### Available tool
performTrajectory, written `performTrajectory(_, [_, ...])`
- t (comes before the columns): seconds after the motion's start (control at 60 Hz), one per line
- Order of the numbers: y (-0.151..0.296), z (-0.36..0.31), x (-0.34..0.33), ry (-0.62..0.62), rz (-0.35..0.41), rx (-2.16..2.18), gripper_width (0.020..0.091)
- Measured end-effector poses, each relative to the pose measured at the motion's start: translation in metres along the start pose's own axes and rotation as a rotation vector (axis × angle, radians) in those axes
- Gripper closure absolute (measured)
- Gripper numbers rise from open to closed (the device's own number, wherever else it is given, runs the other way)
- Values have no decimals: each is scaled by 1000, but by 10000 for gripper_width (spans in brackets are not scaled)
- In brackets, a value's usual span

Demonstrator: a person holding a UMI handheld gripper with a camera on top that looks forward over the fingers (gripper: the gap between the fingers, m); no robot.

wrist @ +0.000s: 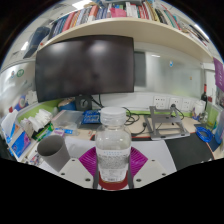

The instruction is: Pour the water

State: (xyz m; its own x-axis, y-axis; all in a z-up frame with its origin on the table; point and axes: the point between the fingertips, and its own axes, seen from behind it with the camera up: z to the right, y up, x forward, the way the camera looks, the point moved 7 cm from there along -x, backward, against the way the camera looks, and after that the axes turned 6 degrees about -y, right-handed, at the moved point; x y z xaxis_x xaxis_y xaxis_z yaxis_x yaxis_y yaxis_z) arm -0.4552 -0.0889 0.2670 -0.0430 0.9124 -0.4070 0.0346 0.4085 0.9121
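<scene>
A clear plastic water bottle (113, 148) with a white cap and a red band near its base stands upright between my fingers. My gripper (113, 166) is shut on the bottle, with a magenta pad (90, 159) pressed against each side. The bottle looks lifted above the white desk (150, 152). A grey cup (51, 150) stands on the desk to the left of the bottle, apart from it. The fingertips themselves are hidden low behind the bottle.
A large dark monitor (85, 67) stands beyond the bottle, under a bookshelf (120, 14). Boxes and clutter (35, 122) lie at the left, wooden items and a power strip (163, 103) at the right, and a dark mat (188, 150) at the near right.
</scene>
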Motion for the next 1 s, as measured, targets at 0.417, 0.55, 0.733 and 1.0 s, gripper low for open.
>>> performTrajectory(0.417, [-22, 1, -28, -105, -44, -16, 230])
performTrajectory(0.55, [-33, 2, -69, -158, -102, -16, 256])
performTrajectory(0.733, [3, -7, -135, -215, -124, 22, 245])
performTrajectory(1.0, [73, -22, -195, -261, -41, 54, 246])
